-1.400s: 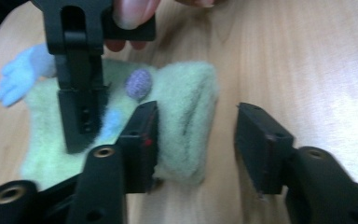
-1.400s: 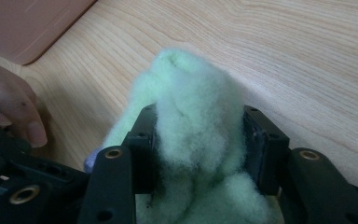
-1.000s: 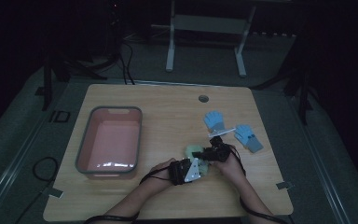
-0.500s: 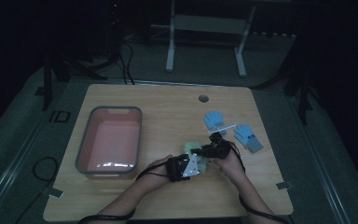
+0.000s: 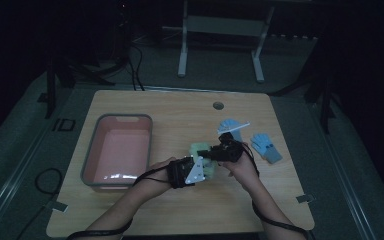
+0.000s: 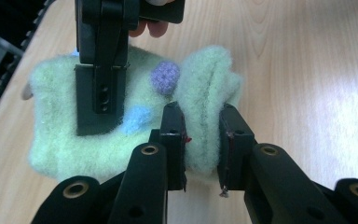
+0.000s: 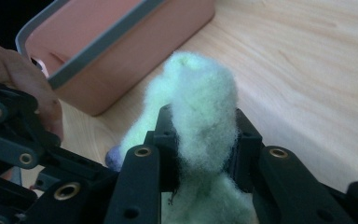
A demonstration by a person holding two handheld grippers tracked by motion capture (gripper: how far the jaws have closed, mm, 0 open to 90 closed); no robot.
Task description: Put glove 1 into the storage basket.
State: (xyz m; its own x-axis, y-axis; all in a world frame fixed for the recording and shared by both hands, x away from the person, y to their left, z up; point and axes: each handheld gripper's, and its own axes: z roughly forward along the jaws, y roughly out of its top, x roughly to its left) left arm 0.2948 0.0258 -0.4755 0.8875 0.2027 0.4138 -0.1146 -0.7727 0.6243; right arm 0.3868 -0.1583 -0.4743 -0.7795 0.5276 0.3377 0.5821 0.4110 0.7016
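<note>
Near the front edge of the table (image 5: 180, 210), both forearms come in from the bottom and meet just right of centre. Left gripper (image 6: 200, 140) is clamped on a folded edge of the fuzzy green glove (image 6: 135, 121); fabric bulges between the pads. Right gripper (image 7: 200, 140) is clamped on another tuft of that glove (image 7: 200, 102), jaws pinching the pile from both sides. In the left gripper view the right gripper's jaw lies over the glove's flat face, beside a purple dot and a blue dot. In the high view the glove (image 5: 200, 151) sits between the two grippers, apparently lifted off the wood, just right of the pink bin (image 5: 145, 145).

My read: two-point carry of the glove toward the bin. To do it well: keep both grips firm, move the hands together so the fabric neither stretches nor sags, clear the bin's grey rim before lowering, release both only once it's inside.

Farther right, a blue glove (image 5: 266, 146) lies flat; another blue one (image 5: 230, 126) lies just beyond, both well apart from the bin.
</note>
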